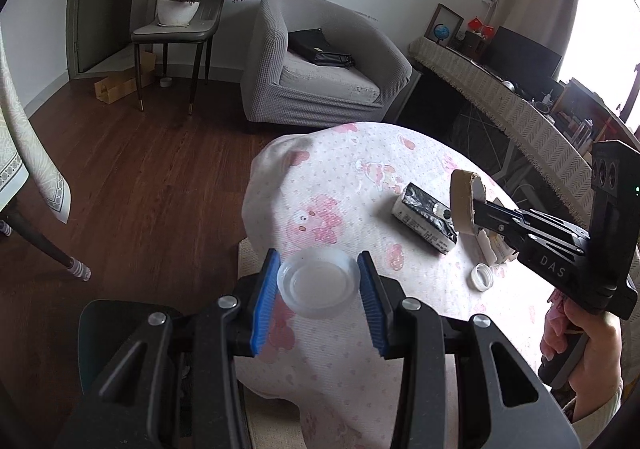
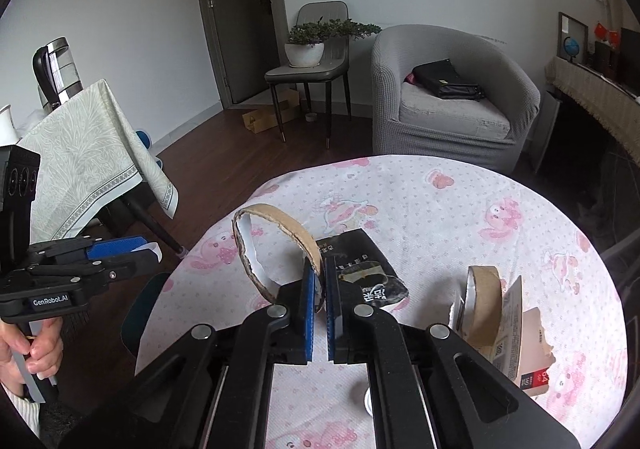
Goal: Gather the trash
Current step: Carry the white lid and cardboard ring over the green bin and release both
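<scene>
The left gripper (image 1: 318,281) pinches a clear lid (image 1: 319,283) flat between its pads, low in the middle of the left view. The right gripper (image 2: 319,281) has its jaws pressed on the edge of a cardboard ring (image 2: 276,245), which stands upright to the upper left of them. Still on the table (image 2: 440,209): a black carton (image 2: 362,273), just behind the right jaws and lying away to the upper right, and a second ring (image 2: 482,301) at right. The right hand is nearer to both, I judge.

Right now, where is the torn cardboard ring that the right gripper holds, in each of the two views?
Left wrist view: the cardboard ring is right of centre, on the right gripper fingers.
Right wrist view: the ring is at centre, standing up from the fingers.
Shared landmark: the black crushed carton on the table.
</scene>
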A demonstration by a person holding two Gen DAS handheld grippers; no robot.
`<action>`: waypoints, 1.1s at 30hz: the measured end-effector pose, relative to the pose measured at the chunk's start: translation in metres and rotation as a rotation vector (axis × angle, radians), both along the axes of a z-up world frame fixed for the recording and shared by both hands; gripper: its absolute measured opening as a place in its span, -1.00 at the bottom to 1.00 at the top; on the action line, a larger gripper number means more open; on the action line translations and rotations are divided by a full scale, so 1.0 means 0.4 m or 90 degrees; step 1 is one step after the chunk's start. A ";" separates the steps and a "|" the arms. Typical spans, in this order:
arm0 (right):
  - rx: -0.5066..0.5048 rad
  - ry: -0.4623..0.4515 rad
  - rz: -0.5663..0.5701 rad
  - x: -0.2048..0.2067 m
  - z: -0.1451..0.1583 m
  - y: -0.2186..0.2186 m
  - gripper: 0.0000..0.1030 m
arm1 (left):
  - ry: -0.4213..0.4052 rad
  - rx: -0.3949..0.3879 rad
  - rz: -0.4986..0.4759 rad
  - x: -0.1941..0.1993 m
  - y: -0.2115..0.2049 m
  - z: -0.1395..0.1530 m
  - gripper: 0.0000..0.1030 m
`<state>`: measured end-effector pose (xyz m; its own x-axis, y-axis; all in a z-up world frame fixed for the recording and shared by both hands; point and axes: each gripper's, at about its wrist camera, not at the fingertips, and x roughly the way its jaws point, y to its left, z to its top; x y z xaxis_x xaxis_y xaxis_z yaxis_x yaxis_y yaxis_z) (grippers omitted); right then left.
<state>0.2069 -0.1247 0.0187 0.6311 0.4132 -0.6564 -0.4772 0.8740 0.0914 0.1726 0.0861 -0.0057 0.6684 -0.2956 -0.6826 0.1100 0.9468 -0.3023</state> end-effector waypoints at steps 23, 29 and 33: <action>0.058 0.037 0.136 -0.023 -0.011 0.290 -0.91 | 0.058 0.063 0.099 -0.064 0.255 -0.102 -0.18; 0.060 0.054 0.167 -0.028 -0.029 0.379 -0.91 | 0.089 0.077 0.122 -0.086 0.326 -0.146 -0.18; 0.059 0.060 0.183 -0.032 -0.038 0.431 -0.91 | 0.114 0.069 0.134 -0.098 0.366 -0.178 -0.18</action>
